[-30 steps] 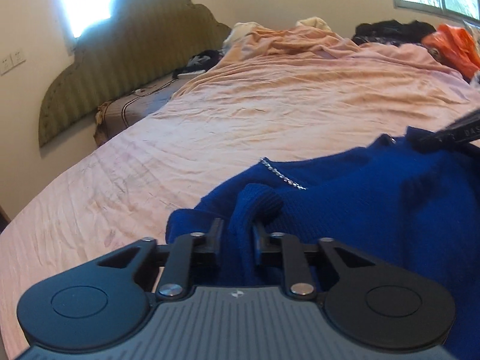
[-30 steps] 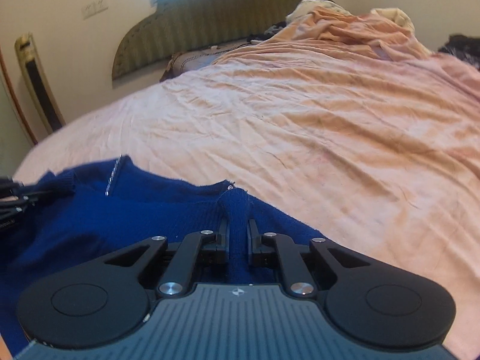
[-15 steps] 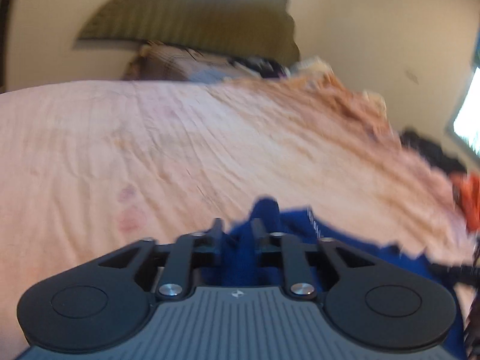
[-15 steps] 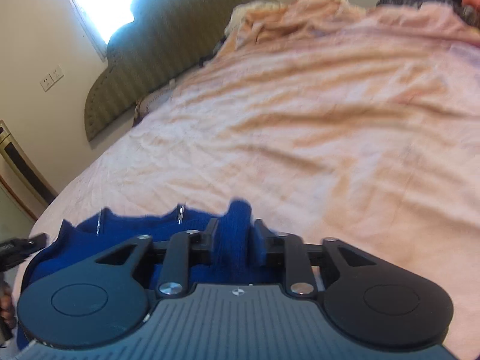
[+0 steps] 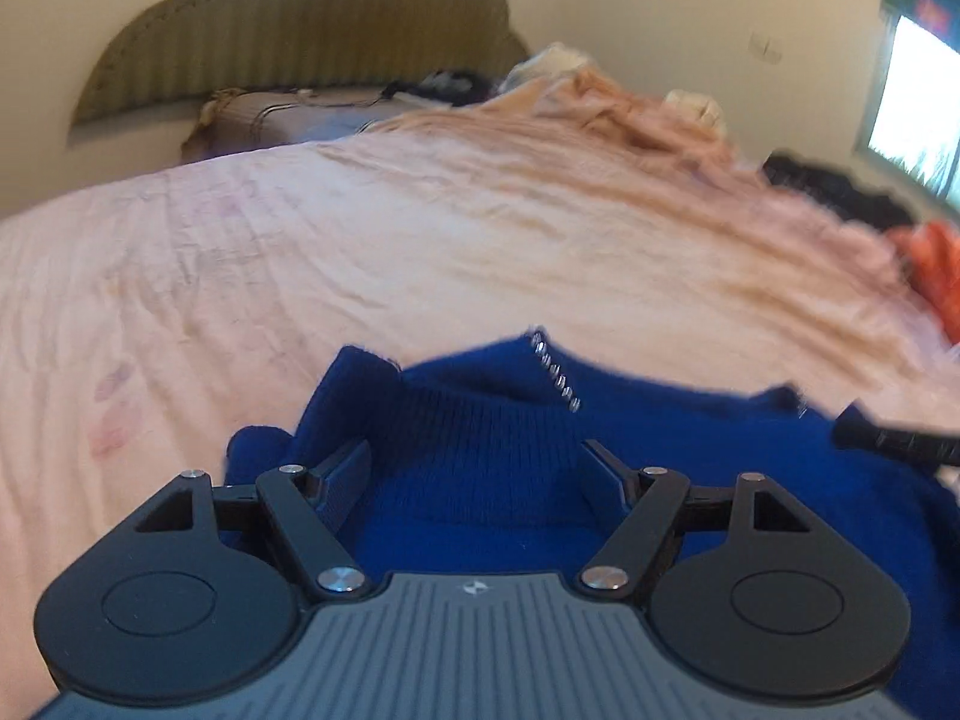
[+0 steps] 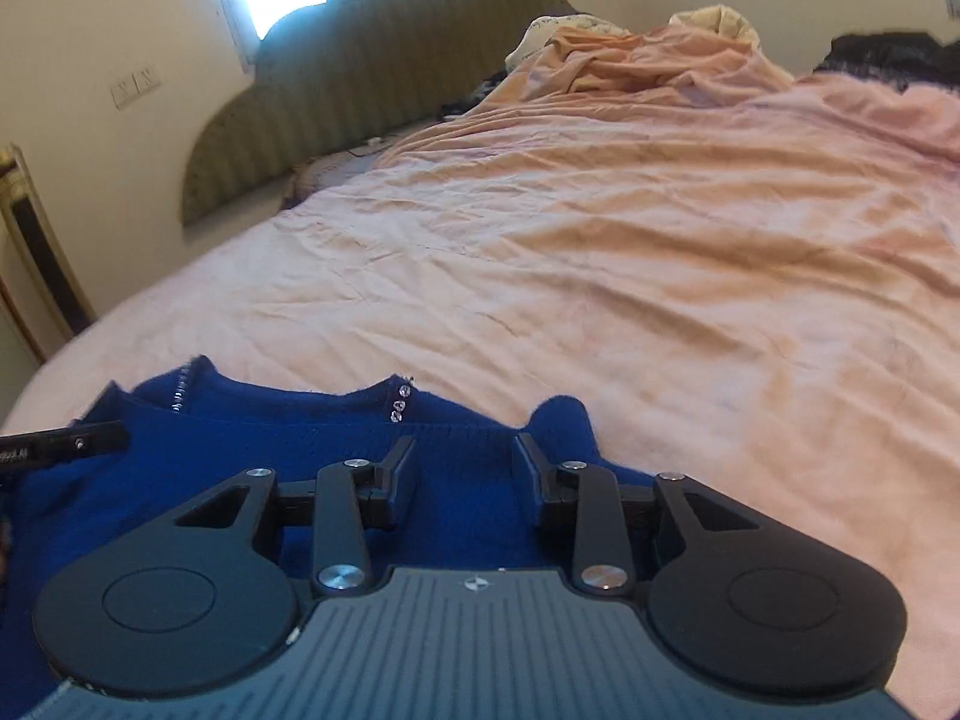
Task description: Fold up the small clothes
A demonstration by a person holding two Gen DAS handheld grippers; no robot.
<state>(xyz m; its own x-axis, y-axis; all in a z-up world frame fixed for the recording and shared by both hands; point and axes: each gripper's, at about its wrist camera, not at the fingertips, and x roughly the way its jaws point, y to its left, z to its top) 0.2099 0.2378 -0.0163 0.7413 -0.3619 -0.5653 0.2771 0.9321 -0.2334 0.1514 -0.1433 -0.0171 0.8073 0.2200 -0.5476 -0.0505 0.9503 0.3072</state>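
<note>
Both claws (image 5: 477, 474) (image 6: 465, 468) spread wide, empty, over blue sweater (image 5: 492, 468) lying crosswise, neckline facing headboard (image 6: 372, 72)

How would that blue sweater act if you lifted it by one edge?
The sweater would probably droop: it is soft knit, already rumpled on the sheet. It likely grips well, being fuzzy and ribbed. Its beads might snag.

No legible text or labels anywhere

blue sweater (image 5: 480, 468) looks like fuzzy ribbed knit, pink bedsheet (image 6: 660, 276) is wrinkly matte cloth, headboard (image 6: 372, 78) ribbed fabric.
</note>
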